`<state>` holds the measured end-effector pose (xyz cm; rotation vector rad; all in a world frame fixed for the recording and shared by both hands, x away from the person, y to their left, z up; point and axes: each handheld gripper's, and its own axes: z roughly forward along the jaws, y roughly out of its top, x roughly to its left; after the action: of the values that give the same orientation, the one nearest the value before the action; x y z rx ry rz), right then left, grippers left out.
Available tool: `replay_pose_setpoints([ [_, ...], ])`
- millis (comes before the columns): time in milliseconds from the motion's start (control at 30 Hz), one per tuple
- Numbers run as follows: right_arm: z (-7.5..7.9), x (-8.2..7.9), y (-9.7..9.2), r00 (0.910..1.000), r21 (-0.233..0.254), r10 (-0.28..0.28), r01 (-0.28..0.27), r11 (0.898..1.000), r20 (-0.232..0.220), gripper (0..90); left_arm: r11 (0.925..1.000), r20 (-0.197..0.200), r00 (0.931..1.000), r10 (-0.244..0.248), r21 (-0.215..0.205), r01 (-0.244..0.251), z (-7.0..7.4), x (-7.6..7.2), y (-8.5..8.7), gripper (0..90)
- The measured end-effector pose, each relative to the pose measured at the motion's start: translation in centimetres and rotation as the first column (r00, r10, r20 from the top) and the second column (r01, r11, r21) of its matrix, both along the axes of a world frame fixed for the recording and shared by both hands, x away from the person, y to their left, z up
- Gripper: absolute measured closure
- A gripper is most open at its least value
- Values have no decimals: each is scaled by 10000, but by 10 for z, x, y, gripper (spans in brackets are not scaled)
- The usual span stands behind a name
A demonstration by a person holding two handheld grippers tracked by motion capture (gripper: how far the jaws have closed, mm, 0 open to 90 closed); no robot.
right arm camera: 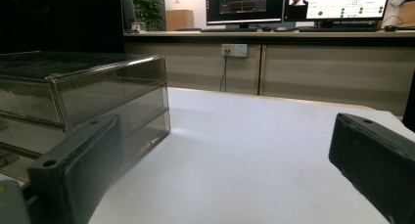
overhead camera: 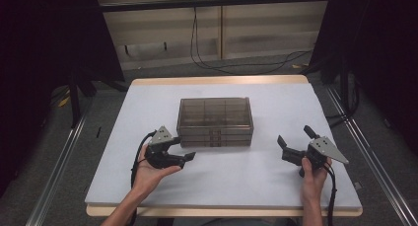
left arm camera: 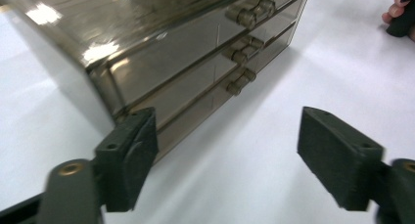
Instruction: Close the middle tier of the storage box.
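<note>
Left gripper (overhead camera: 183,149) is sitting nearer the drawer box (overhead camera: 215,121), jaws wide, empty, facing its handles (left arm camera: 242,50). Right gripper (overhead camera: 294,143), probably idling, is also gaping empty.

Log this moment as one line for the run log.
left gripper: open, beside drawer box front | right gripper: open, apart at its right | drawers: shut | table

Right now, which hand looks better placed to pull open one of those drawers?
Left, probably: its tool sits open just before the smoky drawer box's front handles; the right tool is off to the side.
</note>
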<state>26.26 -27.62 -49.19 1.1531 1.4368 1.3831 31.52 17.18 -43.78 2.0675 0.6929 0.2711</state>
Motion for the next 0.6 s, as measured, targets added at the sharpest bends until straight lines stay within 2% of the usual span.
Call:
replay_pose_setpoints([
  [233,0,0,0,10000,1,-36,36,10000,-5,0,9992,-73,9992,405,53,-404,-4,-7,20,97],
  [333,0,0,0,10000,5,24,-24,10000,-13,0,9973,-172,9974,698,-203,-702,-7,-11,30,88],
  [567,0,1,0,10000,-23,13,-13,10000,-82,0,9962,-418,9955,846,-168,-853,-8,-20,46,74],
  [600,0,1,0,10000,-32,9,-9,10000,-79,0,9942,-376,9937,1054,-167,-1061,-10,-21,53,71],
])
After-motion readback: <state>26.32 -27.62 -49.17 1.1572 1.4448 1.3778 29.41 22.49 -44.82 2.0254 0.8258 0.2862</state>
